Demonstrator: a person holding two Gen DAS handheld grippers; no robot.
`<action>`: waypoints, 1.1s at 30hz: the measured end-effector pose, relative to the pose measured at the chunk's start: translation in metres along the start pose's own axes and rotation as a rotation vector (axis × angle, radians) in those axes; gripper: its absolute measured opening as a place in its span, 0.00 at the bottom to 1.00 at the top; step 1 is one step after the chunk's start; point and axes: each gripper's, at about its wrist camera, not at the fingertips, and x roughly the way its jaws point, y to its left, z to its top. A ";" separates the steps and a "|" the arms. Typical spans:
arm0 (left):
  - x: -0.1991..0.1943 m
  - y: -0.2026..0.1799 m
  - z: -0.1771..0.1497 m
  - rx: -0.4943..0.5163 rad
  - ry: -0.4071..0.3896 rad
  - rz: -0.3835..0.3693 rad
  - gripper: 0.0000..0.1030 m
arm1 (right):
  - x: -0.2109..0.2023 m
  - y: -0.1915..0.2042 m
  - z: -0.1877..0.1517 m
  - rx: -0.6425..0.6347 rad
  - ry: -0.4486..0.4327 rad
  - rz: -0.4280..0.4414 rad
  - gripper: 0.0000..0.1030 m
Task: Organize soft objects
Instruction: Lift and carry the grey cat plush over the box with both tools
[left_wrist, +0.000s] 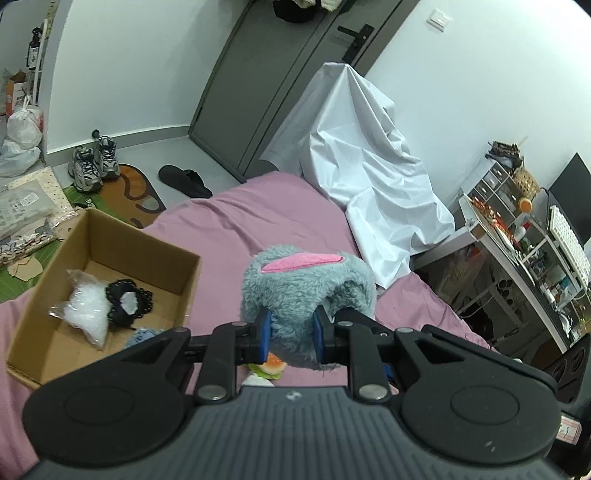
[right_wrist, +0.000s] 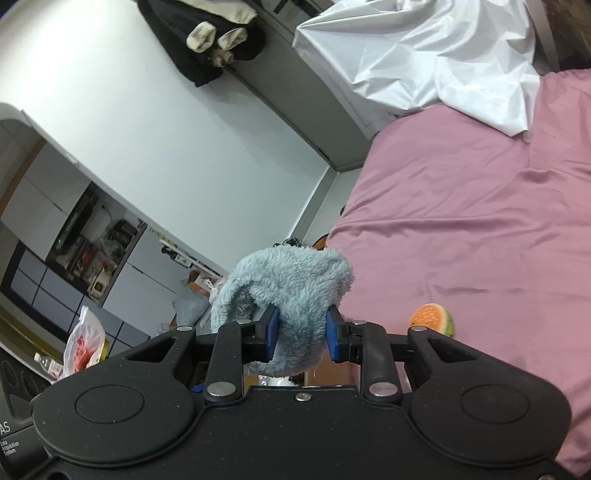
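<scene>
Open pink bed (left_wrist: 236, 221) ahead of the plush (left_wrist: 303, 291); box (left_wrist: 147, 240) wall stands left, white sheet (left_wrist: 369, 166) blocks the far right.

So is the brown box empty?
No. The open cardboard box holds a clear plastic bag and a black lacy item.

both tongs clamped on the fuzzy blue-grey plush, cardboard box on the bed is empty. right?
Not quite. Both the left tongs and right tongs do clamp the fuzzy blue-grey plush, but the cardboard box isn't empty: the left wrist view shows a clear plastic bag and black lace item inside.
</scene>
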 end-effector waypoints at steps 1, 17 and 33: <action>-0.002 0.003 0.001 -0.003 -0.003 0.001 0.21 | 0.002 0.004 -0.001 -0.007 0.001 0.002 0.25; -0.028 0.056 0.014 -0.059 -0.025 0.006 0.21 | 0.026 0.045 -0.023 -0.053 0.028 0.015 0.26; -0.033 0.110 0.030 -0.132 -0.027 0.019 0.21 | 0.063 0.079 -0.037 -0.092 0.074 0.012 0.26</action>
